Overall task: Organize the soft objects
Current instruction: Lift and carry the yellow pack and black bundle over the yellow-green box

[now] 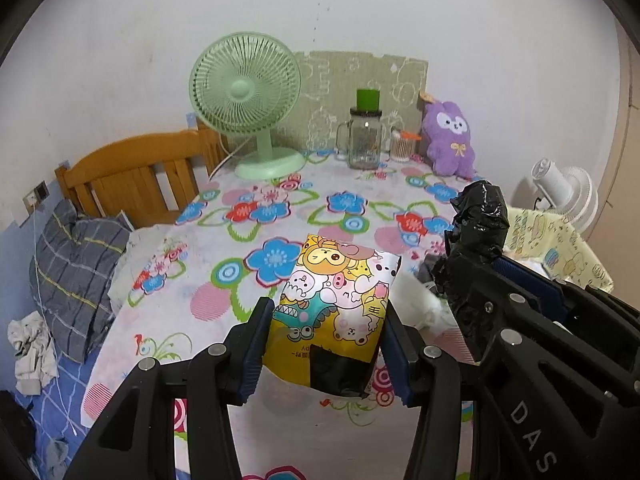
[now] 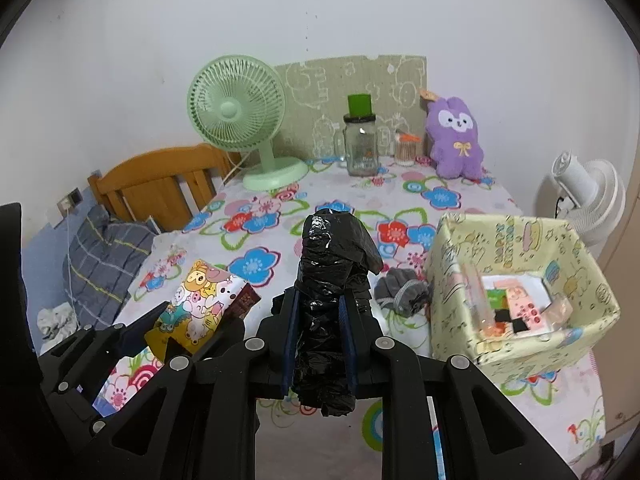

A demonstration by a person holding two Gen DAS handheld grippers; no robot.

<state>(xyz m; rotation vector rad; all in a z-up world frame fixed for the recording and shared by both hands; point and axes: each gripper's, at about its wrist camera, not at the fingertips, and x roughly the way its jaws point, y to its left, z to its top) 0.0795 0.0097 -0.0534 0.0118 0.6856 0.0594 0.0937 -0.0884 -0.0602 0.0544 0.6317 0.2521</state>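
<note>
Left claw (image 1: pixel 326 354) grips cartoon packet (image 1: pixel 336 300); right claw (image 2: pixel 319 344) grips black bundle (image 2: pixel 332 280).

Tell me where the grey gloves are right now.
In the right wrist view, the grey gloves lie on the floral tablecloth, between the black plastic roll and the yellow fabric box.

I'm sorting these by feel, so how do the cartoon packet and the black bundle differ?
The cartoon packet is flat, bright yellow and printed with animals; the black bundle is crumpled, glossy and plain. The packet sits in the left tongs, the bundle in the right tongs. Both are gripped and held above the table.
</note>
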